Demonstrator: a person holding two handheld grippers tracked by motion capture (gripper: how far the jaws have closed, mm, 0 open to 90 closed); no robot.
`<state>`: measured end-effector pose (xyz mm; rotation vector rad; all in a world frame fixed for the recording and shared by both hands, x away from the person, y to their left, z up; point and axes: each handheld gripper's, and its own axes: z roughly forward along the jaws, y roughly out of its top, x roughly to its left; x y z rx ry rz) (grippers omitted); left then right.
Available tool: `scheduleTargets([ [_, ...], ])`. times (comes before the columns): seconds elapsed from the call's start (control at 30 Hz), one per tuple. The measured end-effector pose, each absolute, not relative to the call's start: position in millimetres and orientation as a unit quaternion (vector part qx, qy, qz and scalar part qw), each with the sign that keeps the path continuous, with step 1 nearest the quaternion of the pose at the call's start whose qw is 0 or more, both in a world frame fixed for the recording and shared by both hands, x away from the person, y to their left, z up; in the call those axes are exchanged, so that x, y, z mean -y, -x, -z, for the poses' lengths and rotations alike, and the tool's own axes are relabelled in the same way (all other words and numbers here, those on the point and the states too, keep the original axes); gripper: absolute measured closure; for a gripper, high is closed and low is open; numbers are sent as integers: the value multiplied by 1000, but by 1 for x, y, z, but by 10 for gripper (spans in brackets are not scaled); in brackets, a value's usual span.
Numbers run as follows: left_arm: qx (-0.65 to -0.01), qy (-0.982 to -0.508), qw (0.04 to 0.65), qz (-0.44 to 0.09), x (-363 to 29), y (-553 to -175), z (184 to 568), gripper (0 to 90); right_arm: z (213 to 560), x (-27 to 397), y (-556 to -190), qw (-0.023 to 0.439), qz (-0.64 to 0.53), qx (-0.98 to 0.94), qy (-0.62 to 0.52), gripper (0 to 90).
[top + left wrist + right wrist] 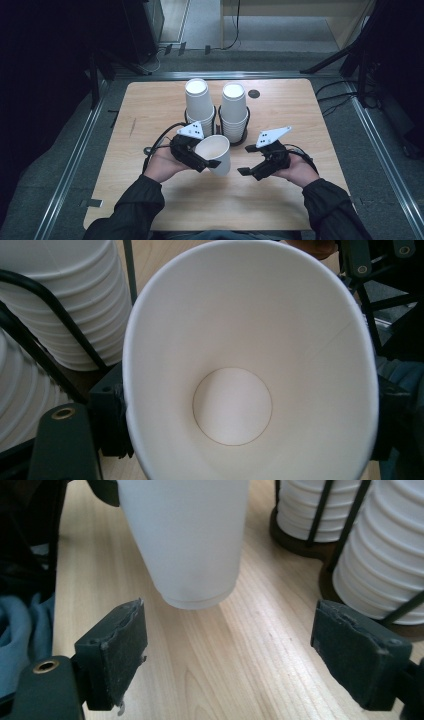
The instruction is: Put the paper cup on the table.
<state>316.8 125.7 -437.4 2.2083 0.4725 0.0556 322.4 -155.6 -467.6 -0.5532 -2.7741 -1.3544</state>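
Bare surface [210, 200] lies open near the person. Behind, two cup stacks [216, 110] in wire holders block the way, and the held cup [216, 152] stands between both claws.

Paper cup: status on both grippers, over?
Left gripper shut on paper cup, mouth toward its camera. Right gripper open, empty, short of cup's base. Two cup stacks behind; wooden table between.

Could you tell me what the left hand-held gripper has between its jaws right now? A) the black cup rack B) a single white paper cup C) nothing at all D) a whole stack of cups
B: the left hand-held gripper clamps one white paper cup by its sides, squeezing the rim to an oval in the left gripper view, with the cup stacks behind.
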Motion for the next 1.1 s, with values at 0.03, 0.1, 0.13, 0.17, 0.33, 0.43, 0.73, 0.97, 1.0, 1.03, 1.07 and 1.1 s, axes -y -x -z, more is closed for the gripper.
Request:
scheduleTargets([
  [0.03,-189,-884,426,-20,-127,-317,438,192,467,156,-322,1,432,884,179,154],
  [0.1,-190,-886,423,-23,-128,-317,438,193,467,158,-322,-6,432,884,179,154],
  [0.13,-191,-886,422,-22,-129,-317,438,192,467,158,-322,-9,432,884,178,154],
  [0.17,-189,-887,421,-22,-130,-317,438,193,467,159,-322,-14,431,884,178,154],
  [0.33,-197,-886,418,-35,-135,-316,438,192,467,163,-323,-17,429,883,187,154],
  [0.43,-204,-884,418,-37,-139,-315,438,192,466,164,-325,-18,426,882,199,155],
  [0.73,-226,-881,413,-39,-156,-313,439,189,466,166,-334,-10,434,876,212,171],
  [0.97,-244,-878,410,-40,-171,-312,441,188,469,167,-337,-25,427,882,200,202],
  [1.0,-245,-877,412,-44,-173,-311,442,188,469,168,-338,-22,432,879,201,202],
  [1.03,-246,-876,412,-44,-175,-311,442,188,470,168,-340,-16,439,875,204,202],
  [1.07,-249,-875,412,-47,-177,-311,441,188,470,168,-341,-14,441,873,206,202],
  [1.1,-253,-873,414,-47,-180,-311,442,188,470,168,-343,-14,440,873,209,203],
])
